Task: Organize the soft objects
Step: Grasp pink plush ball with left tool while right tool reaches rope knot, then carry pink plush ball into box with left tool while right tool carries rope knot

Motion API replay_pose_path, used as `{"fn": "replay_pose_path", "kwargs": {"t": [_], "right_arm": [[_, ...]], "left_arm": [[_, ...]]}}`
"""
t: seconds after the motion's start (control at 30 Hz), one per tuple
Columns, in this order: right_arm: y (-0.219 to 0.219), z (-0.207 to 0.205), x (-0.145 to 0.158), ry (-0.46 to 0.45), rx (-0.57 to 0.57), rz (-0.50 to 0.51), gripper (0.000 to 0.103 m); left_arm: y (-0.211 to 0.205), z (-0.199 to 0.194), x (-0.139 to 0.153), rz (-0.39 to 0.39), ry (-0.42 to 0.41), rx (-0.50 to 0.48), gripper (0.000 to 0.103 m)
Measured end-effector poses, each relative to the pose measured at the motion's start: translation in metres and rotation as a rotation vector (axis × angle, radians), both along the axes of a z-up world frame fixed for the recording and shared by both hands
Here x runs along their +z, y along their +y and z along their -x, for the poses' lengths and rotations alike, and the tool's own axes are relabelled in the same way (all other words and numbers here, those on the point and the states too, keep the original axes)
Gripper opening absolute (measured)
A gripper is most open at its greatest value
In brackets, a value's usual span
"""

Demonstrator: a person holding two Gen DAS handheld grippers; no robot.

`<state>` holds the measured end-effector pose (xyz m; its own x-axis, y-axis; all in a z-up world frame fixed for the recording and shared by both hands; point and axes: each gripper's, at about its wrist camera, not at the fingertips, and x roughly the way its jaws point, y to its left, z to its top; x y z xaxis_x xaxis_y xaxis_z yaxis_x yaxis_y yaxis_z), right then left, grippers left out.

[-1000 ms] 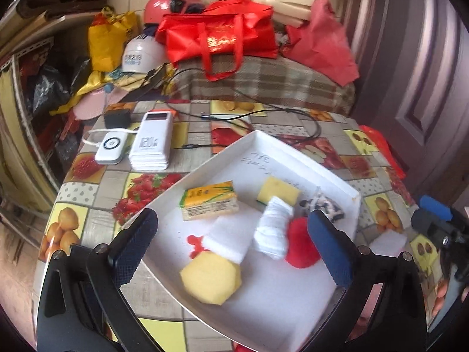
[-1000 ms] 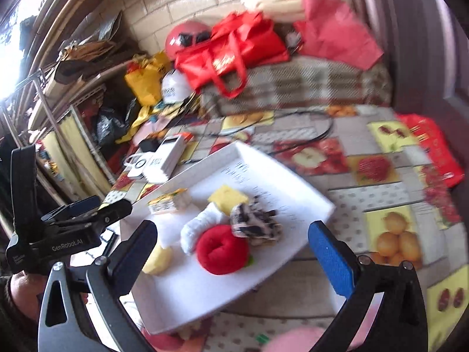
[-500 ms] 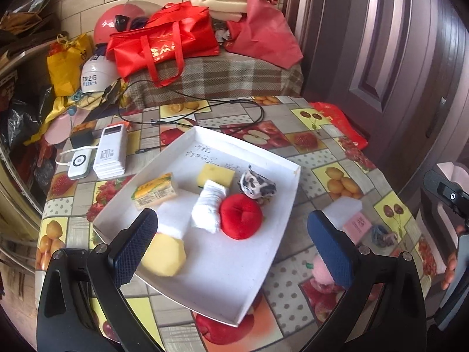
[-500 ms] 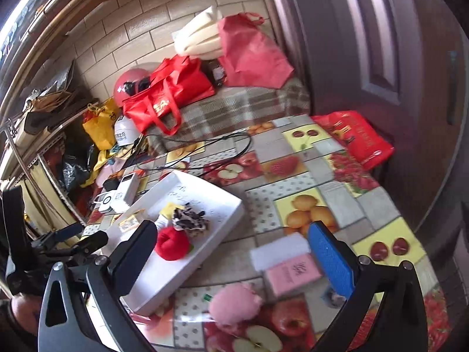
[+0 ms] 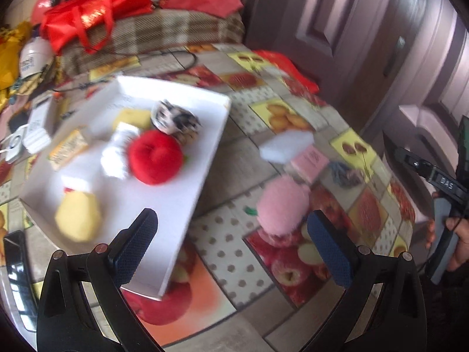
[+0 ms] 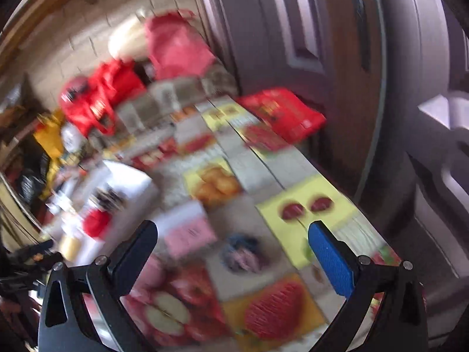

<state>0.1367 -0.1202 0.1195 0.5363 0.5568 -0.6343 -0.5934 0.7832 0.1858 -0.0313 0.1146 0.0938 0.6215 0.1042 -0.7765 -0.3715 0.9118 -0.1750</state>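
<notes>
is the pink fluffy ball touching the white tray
Apart. The left wrist view shows bare tablecloth between the pink fluffy ball and the white tray edge.

A glossy, fruit-printed tablecloth (image 5: 293, 267) is being seen beneath a smooth white tray (image 5: 164, 217); a fluffy pink plush ball (image 5: 281, 206) and a fuzzy red plush apple (image 5: 155, 155) are being shown matt.

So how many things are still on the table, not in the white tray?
4: a white sponge, a pink packet beside it, a blue-grey scrunchie, and a pink fluffy ball nearest the left gripper.

"DAS" on right gripper (image 5: 447, 185)
</notes>
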Motion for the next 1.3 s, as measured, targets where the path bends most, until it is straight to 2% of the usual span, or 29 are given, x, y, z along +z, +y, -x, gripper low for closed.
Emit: {"fn": "replay_pose_path", "kwargs": {"t": [0.13, 0.27, 0.33, 0.4, 0.47, 0.57, 0.63, 0.67, 0.7, 0.73, 0.8, 0.83, 1.0, 1.1, 1.3], "right_arm": [[-0.009, -0.01, -0.036, 0.054, -0.002, 0.085, 0.103], [-0.001, -0.02, -0.056, 0.098, 0.029, 0.111, 0.103], [0.008, -0.025, -0.062, 0.111, 0.05, 0.122, 0.102], [0.019, -0.027, -0.068, 0.116, 0.076, 0.137, 0.095], [0.032, -0.031, -0.074, 0.124, 0.101, 0.158, 0.092], [0.045, -0.032, -0.083, 0.134, 0.133, 0.174, 0.076], [0.05, -0.032, -0.088, 0.135, 0.142, 0.189, 0.074], [0.051, -0.031, -0.088, 0.125, 0.144, 0.19, 0.073], [0.051, -0.03, -0.088, 0.117, 0.149, 0.191, 0.068], [0.05, -0.027, -0.089, 0.11, 0.156, 0.198, 0.063], [0.048, -0.025, -0.089, 0.107, 0.177, 0.201, 0.039], [0.047, -0.024, -0.089, 0.115, 0.188, 0.194, 0.035], [0.033, -0.02, -0.081, 0.166, 0.195, 0.125, 0.032], [0.024, -0.017, -0.064, 0.171, 0.167, 0.071, 0.032], [0.014, -0.004, -0.005, 0.078, 0.135, -0.075, 0.032]], "left_arm": [[-0.018, -0.024, -0.018, 0.017, 0.079, -0.084, 0.103], [-0.026, -0.052, -0.031, -0.002, 0.138, -0.141, 0.102], [-0.029, -0.065, -0.037, -0.014, 0.159, -0.156, 0.098], [-0.03, -0.076, -0.043, -0.015, 0.175, -0.169, 0.096], [-0.032, -0.085, -0.048, -0.01, 0.182, -0.179, 0.096], [-0.034, -0.094, -0.058, -0.01, 0.204, -0.189, 0.095], [-0.034, -0.098, -0.064, -0.004, 0.218, -0.2, 0.088], [-0.035, -0.1, -0.067, 0.001, 0.227, -0.207, 0.077], [-0.036, -0.101, -0.071, 0.004, 0.234, -0.215, 0.063], [-0.038, -0.1, -0.073, 0.0, 0.231, -0.228, 0.058], [-0.044, -0.098, -0.072, -0.021, 0.219, -0.259, 0.053], [-0.045, -0.097, -0.071, -0.015, 0.212, -0.265, 0.053], [-0.043, -0.082, -0.05, 0.016, 0.145, -0.237, 0.053], [-0.036, -0.07, -0.019, -0.013, 0.079, -0.185, 0.053], [-0.025, -0.04, 0.036, -0.072, -0.026, -0.088, 0.053]]}}
